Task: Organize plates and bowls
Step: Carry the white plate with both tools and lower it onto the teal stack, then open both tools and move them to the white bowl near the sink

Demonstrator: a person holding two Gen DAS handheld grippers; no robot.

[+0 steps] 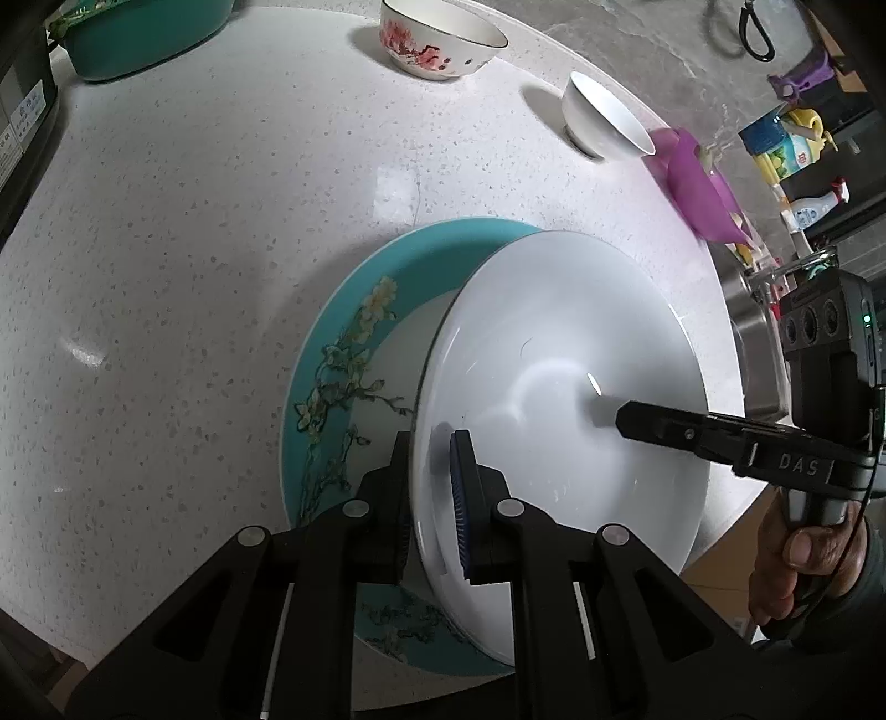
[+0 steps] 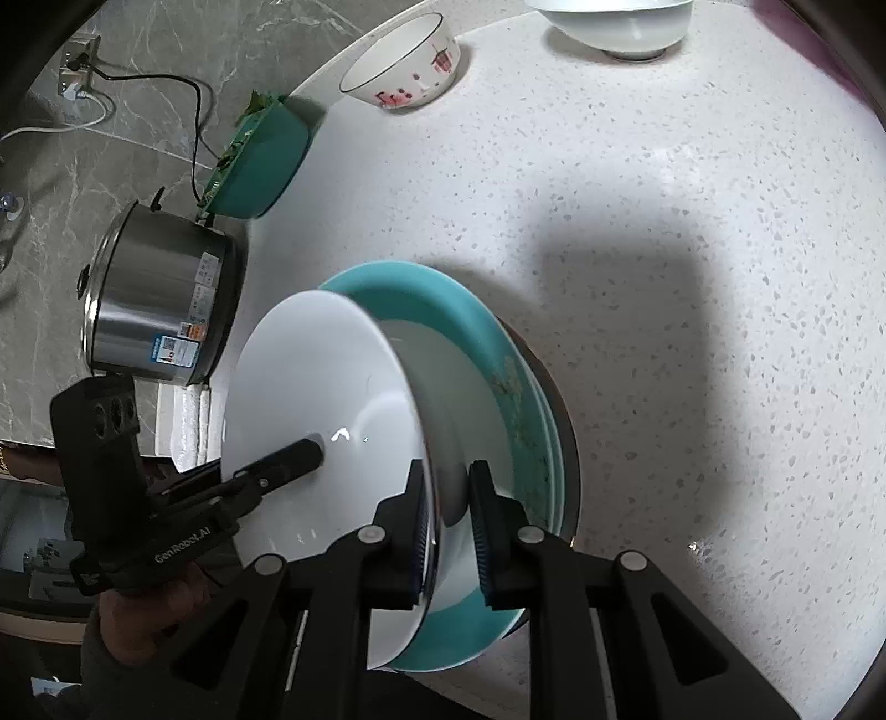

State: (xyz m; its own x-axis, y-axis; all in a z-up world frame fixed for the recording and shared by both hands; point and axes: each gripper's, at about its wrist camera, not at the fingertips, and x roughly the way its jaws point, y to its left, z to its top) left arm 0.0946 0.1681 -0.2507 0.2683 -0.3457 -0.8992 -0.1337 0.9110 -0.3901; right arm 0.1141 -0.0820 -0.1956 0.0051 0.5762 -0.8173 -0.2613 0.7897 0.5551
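A deep white plate [image 1: 554, 343] [image 2: 315, 376] is tilted on edge over a teal plate with a blossom pattern [image 1: 343, 354] [image 2: 443, 299] on the speckled white counter [image 1: 221, 249]. My left gripper [image 1: 431, 443] is shut on the white plate's near rim, one pad on each face. My right gripper [image 2: 447, 471] is shut on the opposite rim. In the left wrist view, one finger of the right gripper [image 1: 623, 421] lies across the plate's inside. In the right wrist view, the left gripper [image 2: 315, 448] reaches in the same way. Whether the white plate touches the teal one is unclear.
A pink-flowered bowl [image 1: 437, 44] [image 2: 404, 61] and a small white bowl [image 1: 598, 116] [image 2: 614, 22] stand at the counter's far side. A teal basin [image 1: 138, 39] [image 2: 260, 160] and a steel pot [image 2: 160, 321] stand at one end, a purple scoop [image 1: 698, 183] and a sink [image 1: 753, 332] at the other.
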